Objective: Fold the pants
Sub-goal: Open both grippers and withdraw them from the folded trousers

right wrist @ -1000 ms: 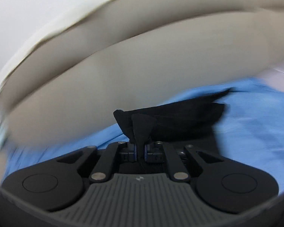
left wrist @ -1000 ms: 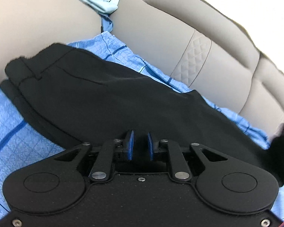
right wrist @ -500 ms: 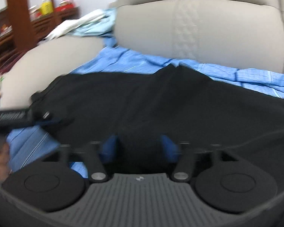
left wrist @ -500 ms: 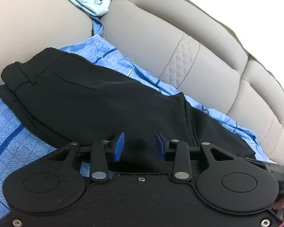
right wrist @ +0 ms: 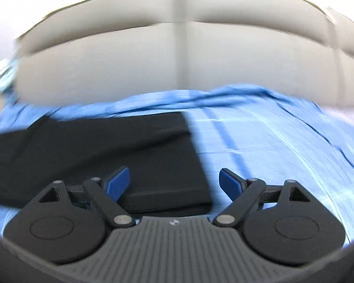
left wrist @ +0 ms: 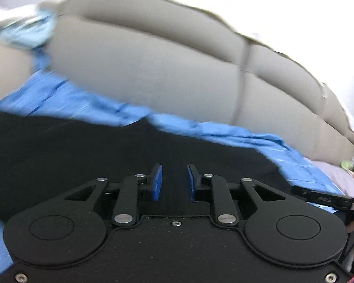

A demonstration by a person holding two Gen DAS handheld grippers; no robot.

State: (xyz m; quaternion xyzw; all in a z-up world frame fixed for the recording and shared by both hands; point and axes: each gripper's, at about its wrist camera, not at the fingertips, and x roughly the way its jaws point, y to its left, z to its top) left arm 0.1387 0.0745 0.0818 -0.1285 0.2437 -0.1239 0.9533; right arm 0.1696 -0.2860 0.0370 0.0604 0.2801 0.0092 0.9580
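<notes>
Both grippers hang open over black pants spread on a blue sheet on a beige sofa.

In the left wrist view, the left gripper [left wrist: 172, 181] fills the lower centre; its blue pads [left wrist: 157, 182] stand a narrow gap apart and are closing, with nothing pinched between them, only the dark pants [left wrist: 87, 155] lying beneath. In the right wrist view, the right gripper [right wrist: 174, 185] is spread wide and opening, gripping nothing; the pants' squared end [right wrist: 139, 151] lies under its left finger, the blue sheet [right wrist: 283, 146] under its right. The sofa [right wrist: 134, 68] backrest crosses the top of the frame.
</notes>
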